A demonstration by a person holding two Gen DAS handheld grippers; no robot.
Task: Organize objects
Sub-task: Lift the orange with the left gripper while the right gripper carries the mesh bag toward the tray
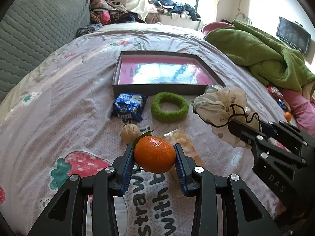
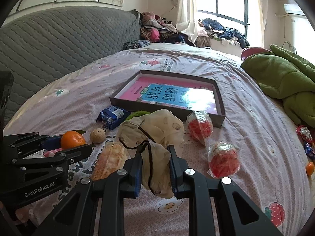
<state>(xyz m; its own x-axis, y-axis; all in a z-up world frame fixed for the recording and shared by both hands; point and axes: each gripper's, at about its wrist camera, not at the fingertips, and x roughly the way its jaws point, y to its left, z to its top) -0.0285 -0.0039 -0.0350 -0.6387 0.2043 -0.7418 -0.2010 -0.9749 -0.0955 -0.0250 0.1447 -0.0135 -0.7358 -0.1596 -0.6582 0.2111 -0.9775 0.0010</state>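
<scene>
The left tool [image 1: 154,157] is gripping a firm, smooth, easily bruised tangerine [image 1: 155,154] across its middle above the bed [image 1: 59,102]; the right tool [image 2: 155,166] is pinching a soft, light cloth pouch [image 2: 155,157] by its gathered fabric.

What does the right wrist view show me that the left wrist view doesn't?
Only the right wrist view: two clear bags of red strips lying right of the box, and the box's book cover legible.
Only the left wrist view: the whole green ring; the other view shows just a sliver.
Both: the left gripper shut on the orange, the right gripper shut on the cloth pouch, the shallow box, the blue snack pack, the walnut.
</scene>
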